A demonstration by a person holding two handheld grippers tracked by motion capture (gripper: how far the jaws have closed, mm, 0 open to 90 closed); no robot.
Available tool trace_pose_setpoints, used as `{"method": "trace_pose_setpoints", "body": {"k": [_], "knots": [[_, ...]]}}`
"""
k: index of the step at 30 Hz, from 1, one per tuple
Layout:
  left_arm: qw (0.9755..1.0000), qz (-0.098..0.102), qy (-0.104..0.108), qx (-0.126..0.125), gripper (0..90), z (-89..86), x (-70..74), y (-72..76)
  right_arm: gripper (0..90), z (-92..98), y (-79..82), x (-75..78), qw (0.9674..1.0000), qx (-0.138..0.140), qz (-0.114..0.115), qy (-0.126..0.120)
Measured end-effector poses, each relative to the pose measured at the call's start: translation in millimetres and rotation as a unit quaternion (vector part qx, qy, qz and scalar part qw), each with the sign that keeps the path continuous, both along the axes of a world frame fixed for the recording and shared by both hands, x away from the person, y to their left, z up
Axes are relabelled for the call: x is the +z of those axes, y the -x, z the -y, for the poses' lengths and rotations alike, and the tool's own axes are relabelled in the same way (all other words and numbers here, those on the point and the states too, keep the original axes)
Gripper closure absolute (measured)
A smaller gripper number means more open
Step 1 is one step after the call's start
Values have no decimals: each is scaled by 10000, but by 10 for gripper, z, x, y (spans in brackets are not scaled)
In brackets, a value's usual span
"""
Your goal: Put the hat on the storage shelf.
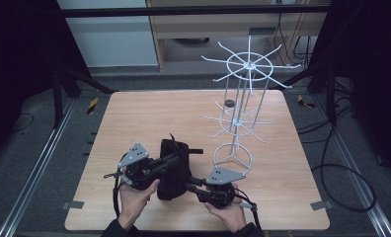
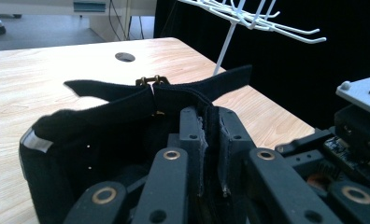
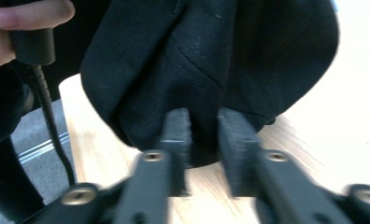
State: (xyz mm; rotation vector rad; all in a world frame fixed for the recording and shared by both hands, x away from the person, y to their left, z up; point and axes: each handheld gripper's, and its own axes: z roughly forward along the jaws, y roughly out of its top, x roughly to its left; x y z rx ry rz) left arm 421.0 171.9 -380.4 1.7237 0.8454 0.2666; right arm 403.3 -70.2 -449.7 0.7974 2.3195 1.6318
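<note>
Black cap (image 1: 174, 168), one, pinched by left claw (image 2: 210, 140), seemingly

One black cap (image 1: 174, 168), one white wire rack (image 1: 240, 98), two tools (image 1: 170, 159) (image 1: 188, 184), one table (image 1: 134, 118).

A pale wooden tabletop (image 1: 134, 123) carries a black cap (image 1: 174, 170) near the front edge, a white wire display rack (image 1: 235, 123) standing to its right, and a small dark disc (image 1: 229, 102) farther back.
</note>
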Motion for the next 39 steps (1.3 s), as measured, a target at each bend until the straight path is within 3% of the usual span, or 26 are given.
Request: {"method": "trace_pose_setpoints", "body": {"k": [2,7,10,14,16,22,29,32,39], "knots": [[10000,2,8,-18,817,0,-2,0,886,-7,0,-2,10000,3,-8,50],[10000,50,71,-42,814,-29,17,-8,900,33,12,58,9997,-158,127,137],[9999,143,64,-41,810,-63,35,4,900,62,27,136,9986,-310,344,245],[9996,278,-97,-19,803,-137,26,45,900,64,78,251,9946,-469,752,547],[9994,305,-168,9,801,-190,-1,66,900,46,92,281,9933,-460,846,634],[9993,178,-314,128,797,-435,-134,131,896,-102,79,260,9967,-132,611,509],[9980,-52,-443,456,801,-765,-311,143,843,-330,70,226,9988,180,411,196],[9968,-86,-525,589,801,-858,-364,136,777,-353,54,238,9992,191,341,-4],[9916,-130,-782,1018,801,-1075,-452,75,698,-122,34,188,9991,-198,363,-50]]}}
